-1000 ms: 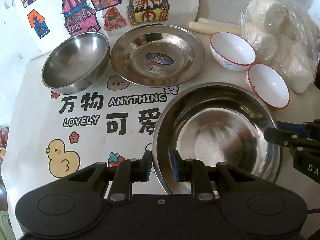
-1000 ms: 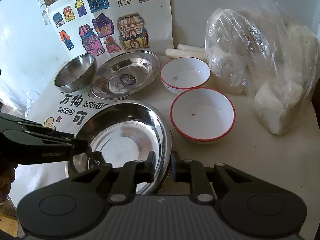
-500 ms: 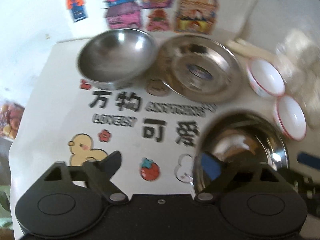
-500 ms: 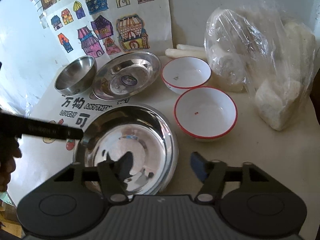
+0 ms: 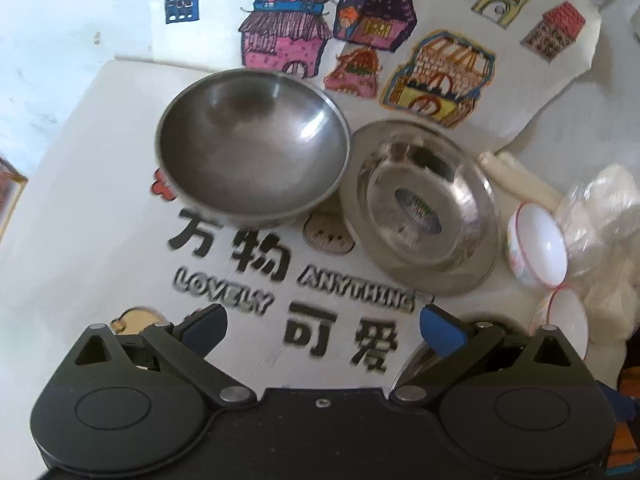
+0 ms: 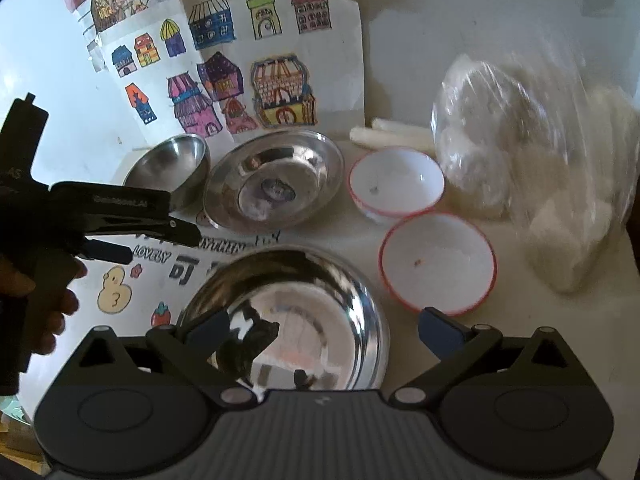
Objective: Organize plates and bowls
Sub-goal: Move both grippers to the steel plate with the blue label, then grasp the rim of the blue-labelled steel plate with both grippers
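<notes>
Left tool (image 5: 322,326) is spread wide with nothing between its blue pads, hovering over the printed cloth (image 5: 100,248) on the desk. Straight ahead of it sits the deep steel bowl (image 5: 252,148), and just to the right of that, rims close or touching, lies the shallow steel plate (image 5: 420,212) with a sticker in its well.

Right tool (image 6: 322,330) is also fully spread and holding nothing. Directly under and ahead of it is the large steel basin (image 6: 304,320); its left pad hangs over the basin's inside, its right pad outside the rim. Ahead and to the right is the near red-rimmed bowl (image 6: 438,262), with the far red-rimmed bowl (image 6: 396,182) beyond it, the two nearly touching. Further right slumps a clear plastic bag (image 6: 540,168).

My read: the steel pieces are light, stiff and slippery, so pinch the thin rim squarely. The red-rimmed bowls look ceramic and chip-prone, so grip the lip gently and set them down softly when nesting.
</notes>
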The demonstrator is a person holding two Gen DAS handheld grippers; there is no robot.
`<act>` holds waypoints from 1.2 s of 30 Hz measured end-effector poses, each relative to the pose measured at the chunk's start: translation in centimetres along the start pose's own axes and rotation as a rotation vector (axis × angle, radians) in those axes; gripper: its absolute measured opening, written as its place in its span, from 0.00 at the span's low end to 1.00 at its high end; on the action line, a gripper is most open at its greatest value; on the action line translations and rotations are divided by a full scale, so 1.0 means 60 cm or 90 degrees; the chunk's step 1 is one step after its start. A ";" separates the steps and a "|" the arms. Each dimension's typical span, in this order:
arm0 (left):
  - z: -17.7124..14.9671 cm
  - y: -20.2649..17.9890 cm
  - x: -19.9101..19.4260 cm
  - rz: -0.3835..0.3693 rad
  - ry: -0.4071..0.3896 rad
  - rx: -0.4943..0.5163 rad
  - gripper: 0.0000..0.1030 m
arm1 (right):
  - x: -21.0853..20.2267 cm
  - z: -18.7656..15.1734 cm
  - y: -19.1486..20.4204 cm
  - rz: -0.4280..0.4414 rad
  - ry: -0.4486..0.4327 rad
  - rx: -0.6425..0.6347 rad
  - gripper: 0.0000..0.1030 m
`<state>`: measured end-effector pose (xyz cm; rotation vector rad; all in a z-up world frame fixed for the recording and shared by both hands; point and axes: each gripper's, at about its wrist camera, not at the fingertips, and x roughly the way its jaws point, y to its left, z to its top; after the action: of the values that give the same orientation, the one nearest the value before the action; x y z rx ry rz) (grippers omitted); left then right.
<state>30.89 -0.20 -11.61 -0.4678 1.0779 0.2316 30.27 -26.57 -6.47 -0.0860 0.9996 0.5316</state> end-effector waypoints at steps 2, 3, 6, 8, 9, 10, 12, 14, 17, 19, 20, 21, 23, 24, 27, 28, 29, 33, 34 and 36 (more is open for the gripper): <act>0.008 0.000 0.007 -0.010 -0.008 -0.009 0.99 | 0.004 0.018 0.003 -0.006 -0.006 -0.019 1.00; 0.011 -0.001 0.011 -0.013 -0.011 -0.012 0.99 | 0.008 0.030 0.004 -0.011 -0.010 -0.031 1.00; 0.019 -0.007 0.024 -0.015 -0.014 -0.017 0.99 | 0.026 0.067 0.004 -0.027 -0.020 -0.067 1.00; 0.024 -0.009 0.033 -0.011 -0.013 -0.019 0.99 | 0.044 0.093 0.003 -0.034 -0.022 -0.090 1.00; 0.025 -0.010 0.037 -0.011 -0.011 -0.018 0.99 | 0.052 0.106 0.002 -0.035 -0.021 -0.102 1.00; 0.026 -0.010 0.040 -0.012 -0.011 -0.017 0.99 | 0.061 0.117 0.001 -0.034 -0.021 -0.111 1.00; 0.028 -0.007 0.046 -0.010 -0.007 -0.020 0.99 | 0.082 0.145 0.000 -0.031 -0.021 -0.138 1.00; 0.030 -0.004 0.052 -0.008 0.000 -0.025 0.99 | 0.105 0.167 0.001 -0.023 -0.012 -0.162 1.00; 0.032 -0.003 0.055 -0.004 -0.004 -0.032 0.99 | 0.144 0.195 0.001 -0.006 0.013 -0.181 0.99; 0.034 -0.005 0.056 -0.006 -0.008 -0.032 0.99 | 0.166 0.204 0.003 -0.008 0.027 -0.195 0.95; 0.036 -0.005 0.058 -0.009 -0.005 -0.032 0.99 | 0.177 0.209 0.004 -0.008 0.033 -0.204 0.93; 0.037 -0.006 0.059 -0.009 -0.007 -0.032 0.99 | 0.184 0.211 0.004 -0.006 0.038 -0.211 0.91; 0.040 -0.008 0.060 -0.009 -0.014 -0.032 0.99 | 0.198 0.216 0.006 -0.003 0.045 -0.220 0.88; 0.041 -0.009 0.060 -0.009 -0.015 -0.031 0.99 | 0.205 0.217 0.007 -0.003 0.049 -0.223 0.86; 0.044 -0.012 0.062 -0.002 -0.015 -0.037 0.99 | 0.223 0.220 0.006 -0.004 0.060 -0.221 0.79; 0.045 -0.013 0.062 -0.003 -0.016 -0.040 0.99 | 0.228 0.222 0.005 -0.004 0.063 -0.219 0.78; 0.046 -0.014 0.062 -0.004 -0.018 -0.041 0.97 | 0.232 0.223 0.005 -0.002 0.066 -0.214 0.78; 0.048 -0.020 0.062 0.003 -0.024 -0.030 0.85 | 0.248 0.230 0.002 -0.001 0.078 -0.200 0.71; 0.049 -0.021 0.061 0.002 -0.026 -0.028 0.84 | 0.251 0.231 0.001 -0.001 0.080 -0.198 0.65; 0.052 -0.021 0.060 -0.011 -0.028 -0.030 0.74 | 0.257 0.233 0.000 0.004 0.087 -0.192 0.52</act>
<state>35.53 0.01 -13.26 -0.5113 1.0264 0.2515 47.72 -16.35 -11.44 -0.3929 1.0463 0.6863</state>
